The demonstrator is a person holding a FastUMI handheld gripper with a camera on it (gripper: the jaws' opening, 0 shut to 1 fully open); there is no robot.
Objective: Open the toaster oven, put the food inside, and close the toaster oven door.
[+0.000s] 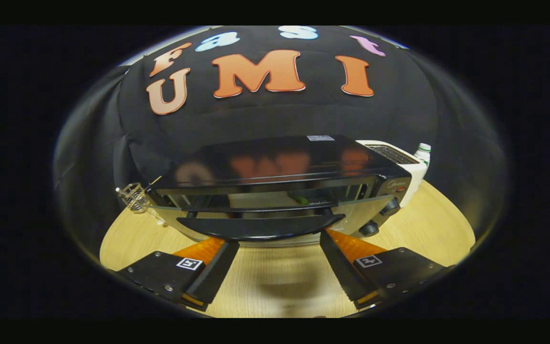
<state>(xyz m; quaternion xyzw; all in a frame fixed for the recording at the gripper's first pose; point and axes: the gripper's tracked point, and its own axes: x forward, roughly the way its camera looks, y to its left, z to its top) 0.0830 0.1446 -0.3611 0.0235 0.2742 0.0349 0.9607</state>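
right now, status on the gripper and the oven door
Gripper open, fingers wide, tips just under the curved black door handle. Black toaster oven on the wooden table, glass door partly open. Nothing between the fingers.

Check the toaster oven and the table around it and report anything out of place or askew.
Nothing stands out. The toaster oven sits squarely on the wooden table, its door handle just ahead of the open gripper, something green showing through the glass. A white toaster, a bottle and a small wire rack stand upright beside it.

Black toaster oven (275,167) (glossy top), pale wood-grain table (428,229), seemingly white toaster (406,160).
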